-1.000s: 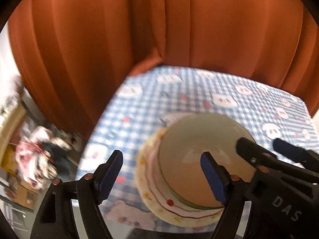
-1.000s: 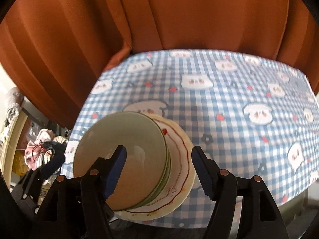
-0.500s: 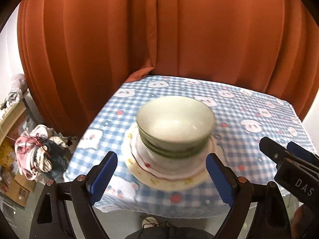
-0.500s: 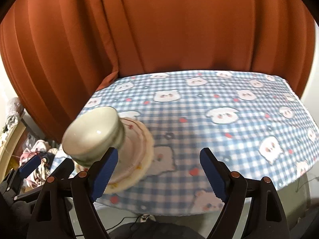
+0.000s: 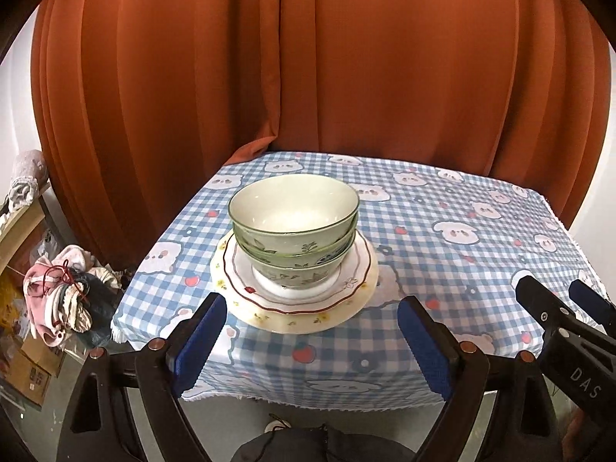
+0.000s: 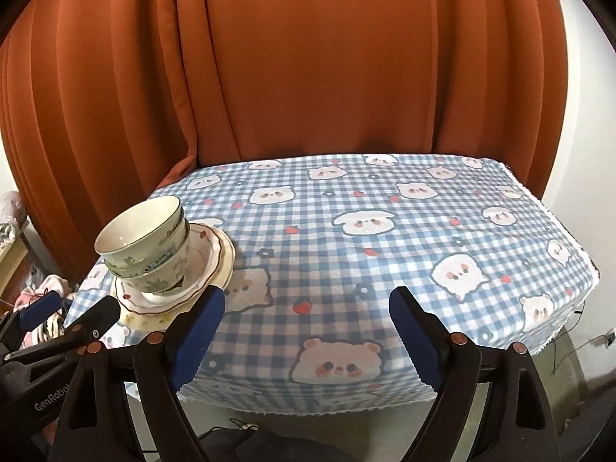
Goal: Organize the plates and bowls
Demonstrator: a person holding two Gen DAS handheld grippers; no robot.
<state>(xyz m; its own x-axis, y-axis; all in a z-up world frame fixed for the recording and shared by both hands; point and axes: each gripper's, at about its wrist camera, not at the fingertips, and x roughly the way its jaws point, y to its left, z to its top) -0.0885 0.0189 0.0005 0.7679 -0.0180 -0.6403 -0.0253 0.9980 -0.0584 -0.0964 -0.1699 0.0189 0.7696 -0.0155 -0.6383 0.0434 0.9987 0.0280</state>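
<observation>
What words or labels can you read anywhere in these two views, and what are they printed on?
"DAS": white letters on the black body of the right gripper, seen in the left wrist view.
"GenRobot": on the black body of the left gripper, seen in the right wrist view; the last letters are cut off.
Bowls, plates and tablecloth: pictures only.

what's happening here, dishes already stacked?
Looks that way. Green bowls sit nested on two stacked plates near the left corner of the checkered tablecloth. The person's left gripper and right gripper are both open and empty, held off the table's near edge, touching nothing.
</observation>
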